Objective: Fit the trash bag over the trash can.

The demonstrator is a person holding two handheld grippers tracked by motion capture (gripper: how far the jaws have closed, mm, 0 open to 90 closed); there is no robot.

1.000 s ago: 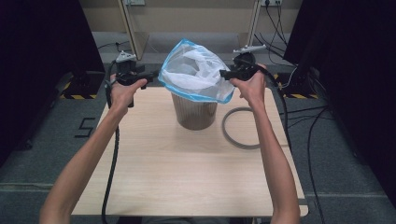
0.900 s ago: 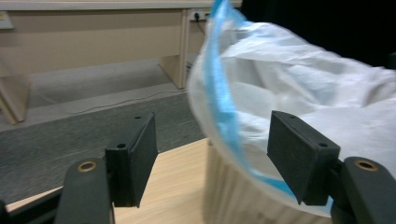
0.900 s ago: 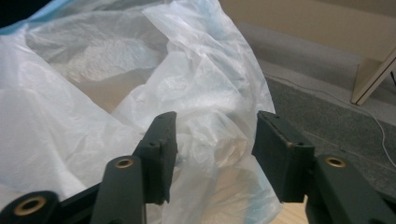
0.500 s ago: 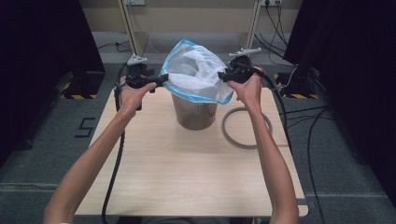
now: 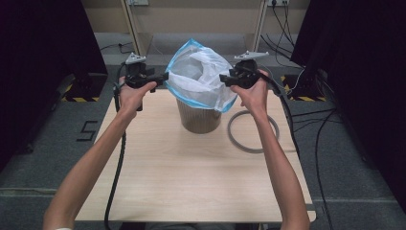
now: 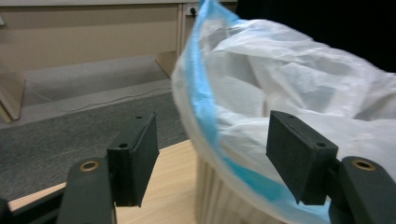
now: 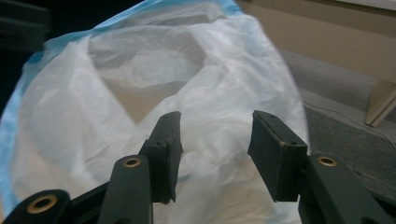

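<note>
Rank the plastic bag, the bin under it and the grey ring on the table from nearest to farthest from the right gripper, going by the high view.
From the right gripper:
1. Plastic bag: right at the jaw tips, on its inner side.
2. Bin: below the bag, toward the table's middle.
3. Grey ring: flat on the table, beneath the person's right forearm. It is nearly as close as the bin, so these two are hard to separate.

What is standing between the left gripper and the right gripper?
In the high view, the plastic bag over the bin stands between the left gripper and right gripper.
</note>
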